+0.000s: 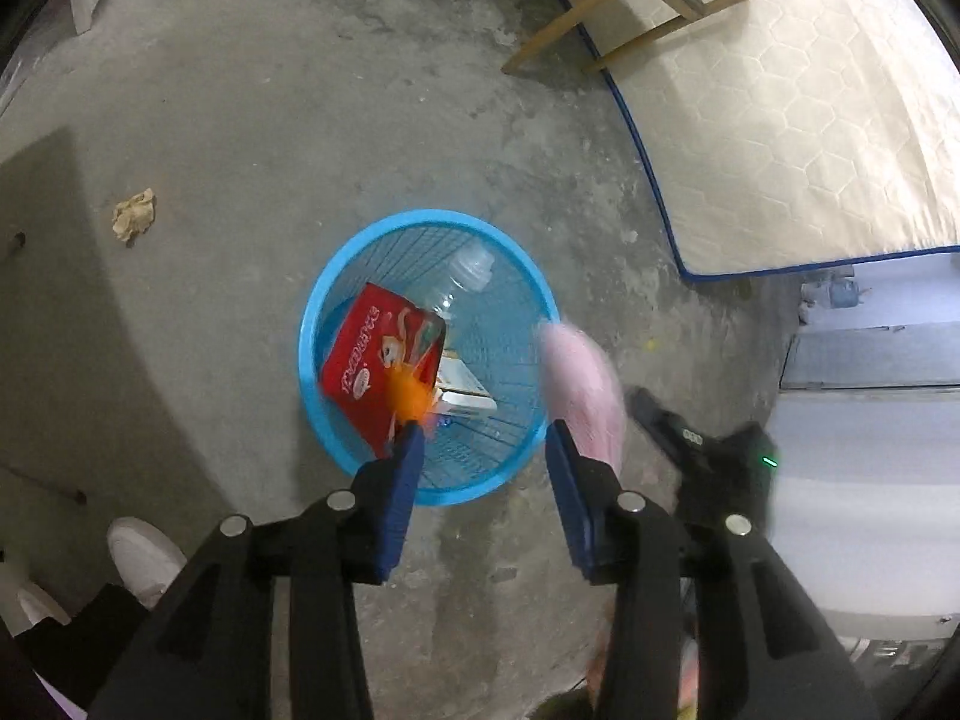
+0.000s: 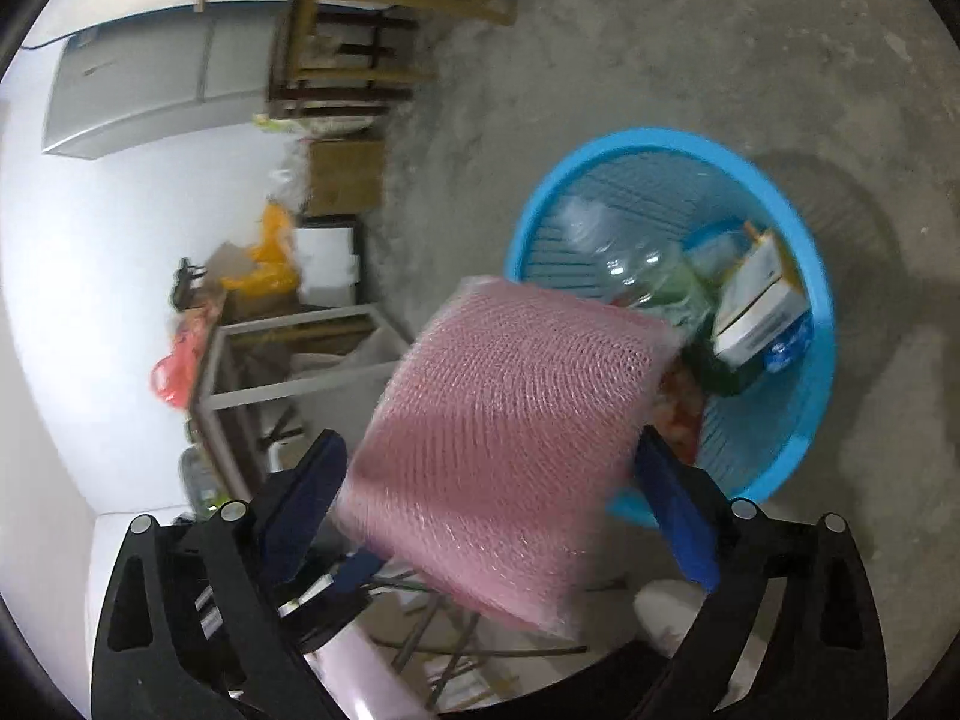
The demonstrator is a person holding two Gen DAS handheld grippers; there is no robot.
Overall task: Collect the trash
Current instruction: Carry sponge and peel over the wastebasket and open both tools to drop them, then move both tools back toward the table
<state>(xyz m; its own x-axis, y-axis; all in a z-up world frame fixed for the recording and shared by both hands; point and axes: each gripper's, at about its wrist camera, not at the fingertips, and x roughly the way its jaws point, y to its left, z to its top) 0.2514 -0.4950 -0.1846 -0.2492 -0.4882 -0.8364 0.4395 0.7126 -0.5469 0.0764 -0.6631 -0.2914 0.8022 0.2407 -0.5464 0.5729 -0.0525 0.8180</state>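
A blue mesh basket [image 1: 312, 312] stands on the concrete floor, holding a red box [image 1: 372, 360], a clear plastic bottle [image 1: 468, 276] and a white carton [image 1: 465, 399]. My left gripper [image 1: 485, 429] hangs open above it. A blurred orange scrap [image 1: 408, 393] sits at its left fingertip, over the red box. In the right wrist view a pink bubble-wrap pad [image 2: 510, 420] lies blurred between the wide fingers of my right gripper [image 2: 492, 441], with a small gap at the left finger. It hangs beside the basket's [image 2: 822, 324] near rim. The pad [image 1: 582, 384] also shows in the left view.
A crumpled beige paper [image 1: 133, 215] lies on the floor left of the basket. A mattress [image 1: 780, 120] and a wooden chair [image 1: 600, 12] are at the back right. A person's white shoe [image 1: 144, 558] is near left. Shelves, a cardboard box [image 2: 345, 180] and bags line the wall.
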